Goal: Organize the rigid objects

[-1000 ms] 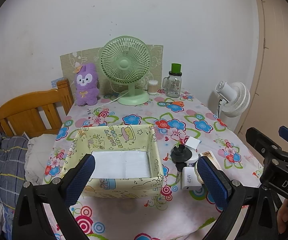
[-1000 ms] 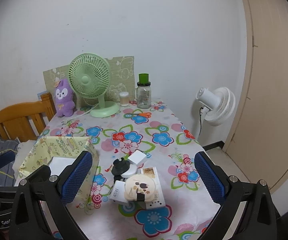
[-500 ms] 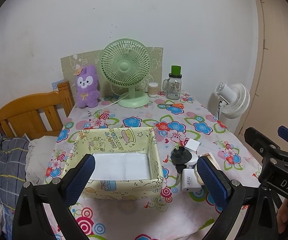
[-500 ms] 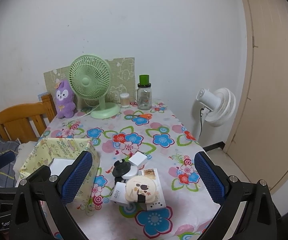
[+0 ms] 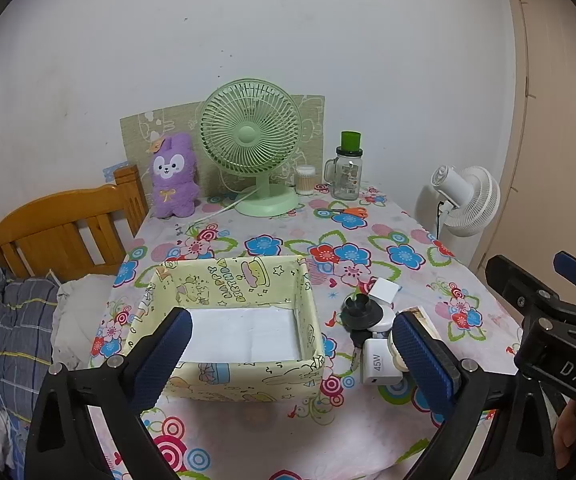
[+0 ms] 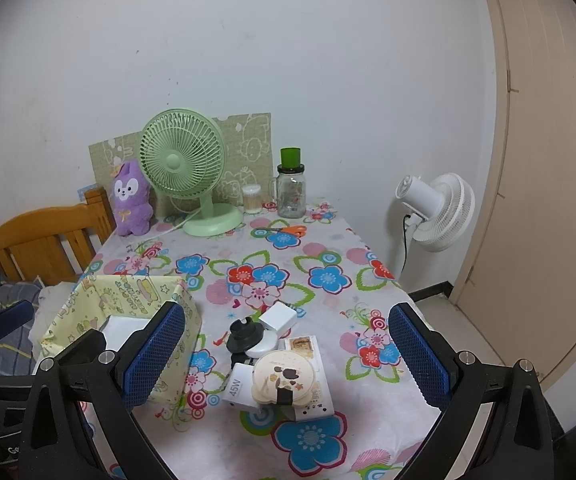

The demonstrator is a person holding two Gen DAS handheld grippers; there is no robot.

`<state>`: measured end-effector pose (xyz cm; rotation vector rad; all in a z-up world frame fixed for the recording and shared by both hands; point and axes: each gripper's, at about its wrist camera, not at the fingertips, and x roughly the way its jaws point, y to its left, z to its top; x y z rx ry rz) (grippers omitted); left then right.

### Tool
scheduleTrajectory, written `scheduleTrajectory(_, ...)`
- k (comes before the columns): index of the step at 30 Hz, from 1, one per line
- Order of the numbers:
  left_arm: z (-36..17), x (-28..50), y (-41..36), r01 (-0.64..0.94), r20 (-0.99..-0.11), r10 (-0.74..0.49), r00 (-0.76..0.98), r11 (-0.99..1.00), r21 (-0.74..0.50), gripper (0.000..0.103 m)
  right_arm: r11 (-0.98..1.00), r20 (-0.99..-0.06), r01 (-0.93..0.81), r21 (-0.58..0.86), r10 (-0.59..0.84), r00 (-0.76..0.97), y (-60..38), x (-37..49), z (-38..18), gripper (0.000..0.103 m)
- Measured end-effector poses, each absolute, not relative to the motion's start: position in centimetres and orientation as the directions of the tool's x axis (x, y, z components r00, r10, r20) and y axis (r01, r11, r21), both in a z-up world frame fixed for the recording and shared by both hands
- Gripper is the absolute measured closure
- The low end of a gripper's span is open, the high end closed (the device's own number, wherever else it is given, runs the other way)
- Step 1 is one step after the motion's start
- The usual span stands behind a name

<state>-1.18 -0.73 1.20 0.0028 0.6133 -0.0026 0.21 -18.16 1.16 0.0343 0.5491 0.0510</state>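
Flowery cloth all over the desk (image 6: 328, 256). Yellow box (image 5: 224, 320) with cartoon pictures near the front left corner, open on top, white paper flat on its floor. Just beside its right wall, a small heap: white charger (image 6: 240, 390) marked 45W, black round plug (image 6: 246, 334), white cube (image 6: 278, 317), round cream compact (image 6: 282, 378) on top of a flat white pack (image 6: 312, 376), all touching. Left gripper (image 5: 292, 350) up above the front edge, jaws wide apart, nothing between them, one blue pad over the box, the other over the heap. Right gripper (image 6: 284, 354) up above the heap, jaws wide apart too, holding nothing. At the back edge: green fan (image 5: 254, 148), purple plush bunny (image 5: 174, 176), glass jar (image 5: 346, 172) with a green lid, tub of cotton swabs (image 5: 305, 180), orange scissors (image 5: 346, 212). White fan (image 6: 436, 210) standing on the floor past the right edge. Wooden bed frame (image 5: 64, 232) past the left edge.
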Motion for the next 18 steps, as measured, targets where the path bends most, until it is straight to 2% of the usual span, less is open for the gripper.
scheduleTrajectory(13, 0.63, -0.53, -1.08, 0.009, -0.592, -0.011, 0.806, 1.000, -0.006, 0.005, 0.997, -0.537, -0.052, 0.058, 0.075, 0.840, -18.27, 0.65, 0.70, 0.001)
scheduleTrajectory(18, 0.32, -0.23, -1.49, 0.011, -0.599, -0.010, 0.801, 1.000, -0.002, 0.008, 0.997, -0.542, -0.055, 0.047, 0.071, 0.837, -18.29, 1.04, 0.36, 0.004)
